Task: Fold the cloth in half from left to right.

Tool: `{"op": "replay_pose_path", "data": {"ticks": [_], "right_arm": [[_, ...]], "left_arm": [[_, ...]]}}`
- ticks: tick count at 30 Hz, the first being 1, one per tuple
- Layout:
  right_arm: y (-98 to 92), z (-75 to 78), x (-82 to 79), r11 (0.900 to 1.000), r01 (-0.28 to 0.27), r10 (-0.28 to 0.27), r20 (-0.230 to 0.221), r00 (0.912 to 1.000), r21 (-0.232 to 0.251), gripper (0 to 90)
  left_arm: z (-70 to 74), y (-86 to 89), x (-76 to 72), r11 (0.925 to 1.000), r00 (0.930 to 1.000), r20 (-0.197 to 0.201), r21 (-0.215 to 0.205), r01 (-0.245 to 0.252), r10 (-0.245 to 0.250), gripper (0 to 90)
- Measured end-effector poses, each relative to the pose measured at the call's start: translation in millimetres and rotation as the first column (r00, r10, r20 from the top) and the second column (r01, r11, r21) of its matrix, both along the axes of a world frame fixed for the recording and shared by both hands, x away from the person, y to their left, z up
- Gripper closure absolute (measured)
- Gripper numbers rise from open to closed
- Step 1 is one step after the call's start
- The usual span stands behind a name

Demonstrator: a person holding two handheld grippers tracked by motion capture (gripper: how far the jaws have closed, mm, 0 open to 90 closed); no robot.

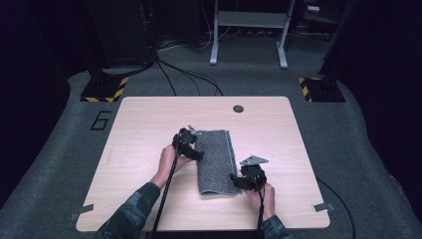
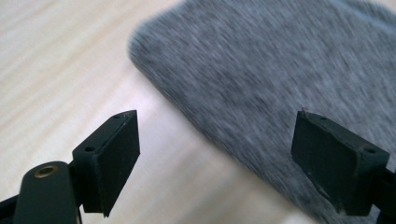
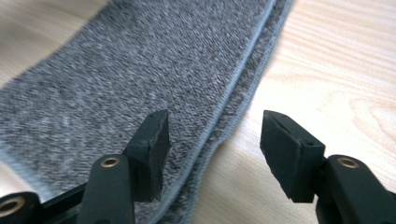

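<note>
A grey towel [image 1: 216, 159], folded into a long strip, lies on the light wooden table [image 1: 144, 124], running from front to back. My left gripper [image 1: 195, 149] is at the strip's left side. In the left gripper view it [image 2: 217, 135] is open, its jaws wide apart over the towel's [image 2: 280, 70] rounded folded edge and bare wood. My right gripper [image 1: 235, 180] is at the near right corner of the strip. It [image 3: 215, 135] is open too, with the towel's [image 3: 140, 70] hemmed edges lying between its jaws, and the pads do not press on the cloth.
A round cable hole [image 1: 238, 108] sits near the table's far edge. Tape strips [image 1: 323, 206] mark the front corners. Beyond the table are floor cables [image 1: 189, 74], a white frame [image 1: 249, 30] and striped floor plates [image 1: 104, 89].
</note>
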State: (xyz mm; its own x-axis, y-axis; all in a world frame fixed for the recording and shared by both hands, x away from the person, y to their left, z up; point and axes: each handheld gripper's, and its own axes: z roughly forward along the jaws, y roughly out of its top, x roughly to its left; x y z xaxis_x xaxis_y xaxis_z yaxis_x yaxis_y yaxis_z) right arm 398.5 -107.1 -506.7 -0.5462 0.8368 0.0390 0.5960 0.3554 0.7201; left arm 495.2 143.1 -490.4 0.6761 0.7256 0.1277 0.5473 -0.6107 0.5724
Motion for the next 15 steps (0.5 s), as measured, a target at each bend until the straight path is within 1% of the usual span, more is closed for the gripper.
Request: {"op": "replay_pose_path", "data": {"ticks": [1, 2, 3, 4, 5, 6, 7, 8, 9, 10, 12, 13, 15], "right_arm": [[1.3, -1.4, -0.1, 1.0, 0.011, -0.011, -0.007, 0.9999, 0.008, 41.4], [1.7, -2.7, 0.2, 1.0, 0.013, -0.013, -0.008, 0.9999, -0.004, 40.8], [2.4, -4.0, 0.3, 1.0, 0.009, -0.01, -0.005, 0.9999, -0.004, 40.5], [2.0, -5.4, 0.1, 1.0, -0.01, 0.01, -0.002, 1.0, -0.021, 40.4], [3.1, -5.9, -1.0, 1.0, -0.011, 0.01, -0.007, 0.9999, -0.018, 39.9], [4.8, -6.9, -1.5, 1.0, -0.015, 0.015, -0.002, 0.9999, -0.019, 39.1], [7.7, -7.3, -3.5, 1.0, -0.019, 0.019, -0.014, 0.9997, -0.005, 39.1], [12.2, -7.8, -5.7, 1.0, -0.024, 0.024, -0.021, 0.9995, 0.005, 39.0], [15.9, -8.6, -7.8, 0.999, -0.044, 0.043, -0.017, 0.9989, -0.014, 38.8], [17.6, -8.9, -8.8, 0.999, -0.049, 0.049, -0.015, 0.9987, -0.022, 38.1], [17.0, -7.6, -7.7, 0.999, -0.039, 0.039, -0.008, 0.9992, -0.016, 37.7], [15.2, -6.9, -5.9, 0.999, -0.034, 0.034, -0.002, 0.9994, -0.015, 37.3], [13.1, -5.5, -1.8, 1.0, -0.018, 0.018, -0.01, 0.9998, -0.008, 36.8]], "left_arm": [[-4.0, -0.6, -2.2, 0.9999, 0.9999, -0.007, 0.013, 0.01, -0.01, 15.6], [-7.2, -0.8, -3.2, 0.9996, 0.9999, -0.006, 0.025, 0.013, -0.012, 15.7], [-12.0, -0.4, -2.9, 0.9993, 0.9998, -0.012, 0.036, 0.014, -0.013, 15.7], [-13.7, 1.0, -1.6, 0.9996, 0.9998, -0.014, 0.023, 0.016, -0.016, 15.5], [-14.3, 2.8, 0.2, 0.9999, 0.9998, -0.017, 0.01, 0.01, -0.01, 15.3], [-14.5, 3.5, 1.5, 0.9999, 1.0, -0.002, 0.014, 0.003, -0.003, 15.2], [-14.3, 4.4, 3.4, 0.9998, 1.0, 0.004, 0.021, 0.005, -0.005, 15.2], [-14.2, 5.3, 5.0, 0.9998, 1.0, 0.008, 0.019, -0.006, 0.006, 15.2], [-13.5, 6.8, 5.6, 0.9998, 1.0, 0.006, 0.018, -0.007, 0.007, 15.2], [-13.0, 7.9, 5.3, 0.9999, 0.9999, 0.005, 0.01, -0.01, 0.01, 15.1], [-9.5, 10.9, 1.8, 0.9999, 0.9999, -0.004, -0.007, -0.013, 0.013, 14.8], [-6.5, 13.0, -2.4, 0.9998, 0.9999, 0.0, -0.016, -0.01, 0.01, 14.8], [-3.0, 15.6, -11.1, 0.9988, 1.0, 0.001, -0.048, -0.007, 0.007, 14.7]]}}
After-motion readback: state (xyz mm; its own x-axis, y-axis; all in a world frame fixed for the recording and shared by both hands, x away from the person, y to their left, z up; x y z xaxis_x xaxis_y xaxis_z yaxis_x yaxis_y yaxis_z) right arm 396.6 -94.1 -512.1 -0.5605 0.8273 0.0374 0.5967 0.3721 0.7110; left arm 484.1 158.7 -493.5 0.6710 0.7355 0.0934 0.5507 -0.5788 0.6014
